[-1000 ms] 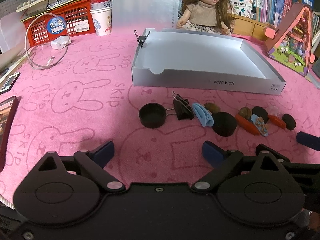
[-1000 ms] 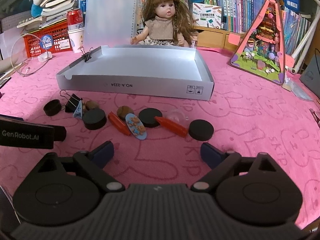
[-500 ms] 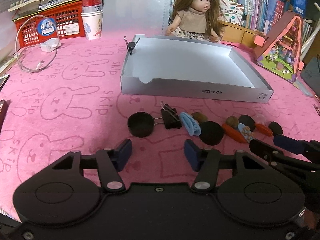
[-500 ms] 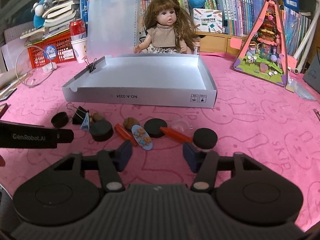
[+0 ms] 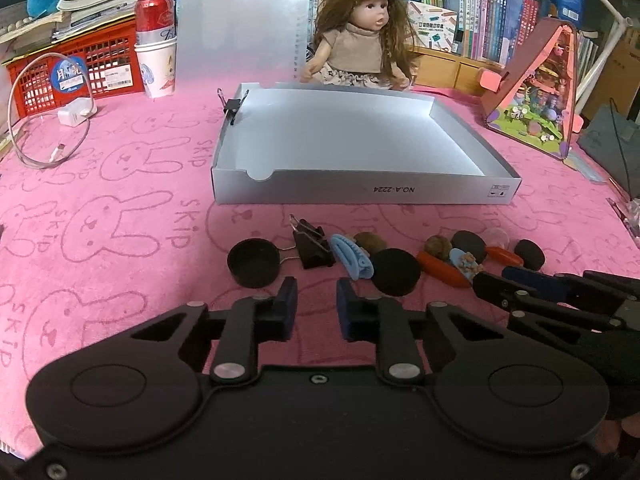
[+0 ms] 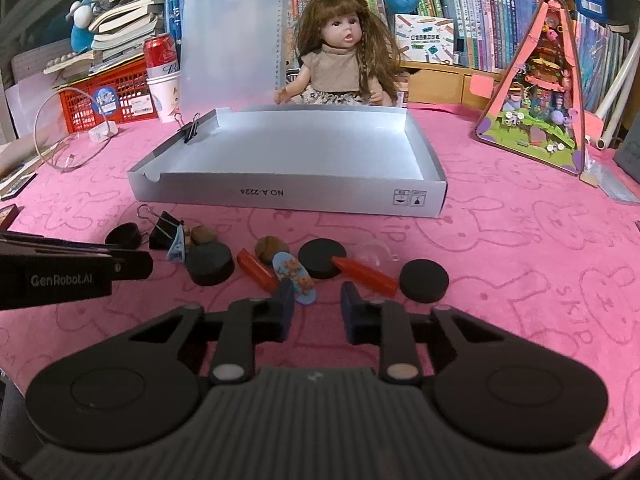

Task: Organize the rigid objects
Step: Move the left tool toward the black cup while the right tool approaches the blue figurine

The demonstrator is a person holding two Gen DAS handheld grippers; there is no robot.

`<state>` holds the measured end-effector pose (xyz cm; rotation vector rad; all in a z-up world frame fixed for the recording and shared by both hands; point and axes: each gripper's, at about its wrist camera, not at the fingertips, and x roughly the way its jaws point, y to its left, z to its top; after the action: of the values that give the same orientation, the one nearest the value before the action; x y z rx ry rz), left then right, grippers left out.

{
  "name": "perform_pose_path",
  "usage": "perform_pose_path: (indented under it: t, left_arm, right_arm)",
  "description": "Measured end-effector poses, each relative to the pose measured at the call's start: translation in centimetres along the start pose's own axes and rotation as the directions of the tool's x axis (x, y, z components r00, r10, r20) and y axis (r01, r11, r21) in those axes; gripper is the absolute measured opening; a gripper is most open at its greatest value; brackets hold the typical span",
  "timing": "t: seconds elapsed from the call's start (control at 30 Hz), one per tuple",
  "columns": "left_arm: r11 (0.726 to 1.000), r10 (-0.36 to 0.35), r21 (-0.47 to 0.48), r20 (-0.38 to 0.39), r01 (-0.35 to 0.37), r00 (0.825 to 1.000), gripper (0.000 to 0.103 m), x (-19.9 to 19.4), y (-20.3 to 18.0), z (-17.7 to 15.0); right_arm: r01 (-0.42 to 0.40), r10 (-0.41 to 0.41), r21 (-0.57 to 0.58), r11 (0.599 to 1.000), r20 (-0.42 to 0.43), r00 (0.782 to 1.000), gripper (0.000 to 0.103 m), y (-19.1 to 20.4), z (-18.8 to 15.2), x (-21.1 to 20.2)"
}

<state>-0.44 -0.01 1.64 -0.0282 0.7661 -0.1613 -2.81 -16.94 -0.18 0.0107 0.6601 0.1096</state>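
A row of small objects lies on the pink cloth before an empty grey box [image 5: 360, 194] [image 6: 280, 200]: a black cap [image 5: 253, 262], a black binder clip [image 5: 314, 242], a blue hair clip [image 5: 352, 258], black discs [image 5: 396, 272] [image 6: 424, 281], orange crayons [image 6: 370, 276], nuts, a bear-print clip [image 6: 296, 278]. My left gripper [image 5: 316, 310] hovers just short of the row, jaws narrowly apart and empty. My right gripper [image 6: 316, 308] hovers near the bear-print clip, jaws narrowly apart and empty.
A doll [image 6: 340, 60] sits behind the box. A red basket [image 5: 80, 68], can and paper cup [image 5: 158, 64] stand at back left with a cable [image 5: 40, 120]. A toy house [image 6: 536, 92] stands at right. A binder clip [image 6: 190, 130] grips the box's left wall.
Both grippers' jaws have narrowed from wide open to a small gap. Both have pulled back and up a little from the row of objects.
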Motion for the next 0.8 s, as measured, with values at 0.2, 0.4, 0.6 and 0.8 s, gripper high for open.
perform_pose_path:
  t: [0.2, 0.4, 0.6, 0.8]
  left_arm:
    - [0.999, 0.045, 0.011, 0.013, -0.045, 0.999, 0.021, 0.3, 0.2, -0.1]
    - [0.998, 0.063, 0.01, 0.018, -0.064, 0.998, 0.026, 0.6, 0.5, 0.0]
    - [0.99, 0.143, -0.011, 0.036, -0.143, 0.989, 0.036, 1.0, 1.5, 0.3]
    - [0.986, 0.166, -0.011, 0.04, -0.166, 0.985, 0.037, 1.4, 2.1, 0.5]
  right_arm:
    - [0.008, -0.008, -0.007, 1.0, 0.015, 1.0, 0.035, 0.2, 0.4, 0.6]
    - [0.02, -0.02, -0.013, 1.0, 0.021, 1.0, 0.037, 0.4, 0.9, 1.5]
    - [0.024, -0.024, -0.016, 1.0, 0.026, 0.999, 0.04, 0.5, 1.1, 2.0]
    - [0.018, -0.017, -0.027, 0.999, 0.037, 0.999, 0.045, 0.8, 1.6, 2.5]
